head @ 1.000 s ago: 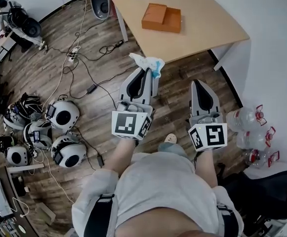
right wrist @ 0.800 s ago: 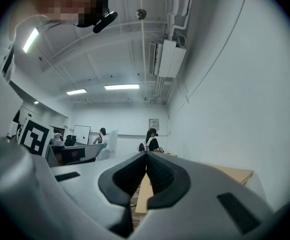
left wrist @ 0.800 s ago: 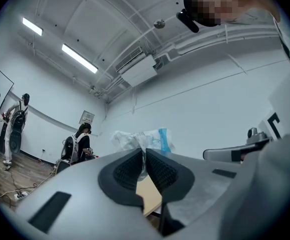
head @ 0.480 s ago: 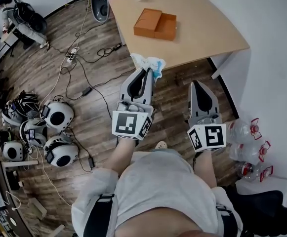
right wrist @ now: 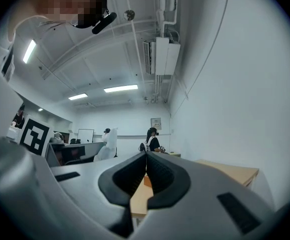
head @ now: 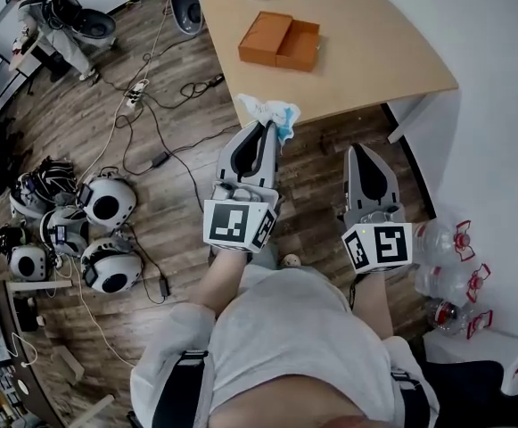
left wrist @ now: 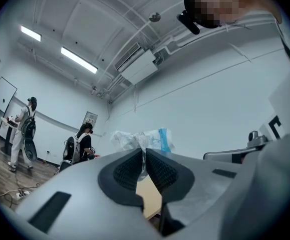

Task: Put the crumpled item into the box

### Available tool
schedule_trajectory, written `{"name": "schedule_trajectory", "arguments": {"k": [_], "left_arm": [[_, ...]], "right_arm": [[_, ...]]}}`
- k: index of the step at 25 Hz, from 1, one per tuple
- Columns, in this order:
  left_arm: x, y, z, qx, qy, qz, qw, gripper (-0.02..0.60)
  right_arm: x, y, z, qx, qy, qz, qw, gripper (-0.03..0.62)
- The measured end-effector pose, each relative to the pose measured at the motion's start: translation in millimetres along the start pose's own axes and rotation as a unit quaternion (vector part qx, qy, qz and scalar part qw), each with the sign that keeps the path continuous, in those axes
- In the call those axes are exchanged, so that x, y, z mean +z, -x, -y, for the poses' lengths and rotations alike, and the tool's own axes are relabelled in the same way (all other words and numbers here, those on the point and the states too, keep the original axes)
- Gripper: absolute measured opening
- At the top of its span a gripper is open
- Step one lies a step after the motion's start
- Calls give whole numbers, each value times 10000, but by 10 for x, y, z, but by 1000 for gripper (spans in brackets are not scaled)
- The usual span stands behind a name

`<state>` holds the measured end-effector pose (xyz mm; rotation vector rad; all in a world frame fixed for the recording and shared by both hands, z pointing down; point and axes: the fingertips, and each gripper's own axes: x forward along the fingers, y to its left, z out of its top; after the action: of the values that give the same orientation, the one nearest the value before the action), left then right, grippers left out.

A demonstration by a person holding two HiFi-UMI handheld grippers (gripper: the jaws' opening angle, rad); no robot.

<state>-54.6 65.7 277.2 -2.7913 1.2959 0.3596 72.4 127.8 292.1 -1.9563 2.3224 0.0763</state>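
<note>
Crumpled item (head: 269, 112): pinched in left tongs (head: 271, 134), protruding past their tips. Right tongs (head: 363, 155): pressed together, alongside. Box (head: 279, 41): well ahead, on worktop (head: 374, 56).

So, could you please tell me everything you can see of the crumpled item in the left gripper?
The crumpled item is a thin white wad with a light blue patch, like wrinkled plastic film. It sticks out past the tips of the left gripper, whose jaws are shut on one end of it. Nothing else touches it.
</note>
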Motion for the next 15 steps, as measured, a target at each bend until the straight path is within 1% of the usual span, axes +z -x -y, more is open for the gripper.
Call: {"name": "schedule_trajectory", "arguments": {"k": [8,15], "left_arm": [[-74,-289,-69,-62,26,-36,10000,28],[-130,-654,-282,-190,68,-64,9998,28]], "right_arm": [[-26,-232,156,-34,-3,-3,10000,9],[-20,-638,276,-122,44,0,9999,9]]}}
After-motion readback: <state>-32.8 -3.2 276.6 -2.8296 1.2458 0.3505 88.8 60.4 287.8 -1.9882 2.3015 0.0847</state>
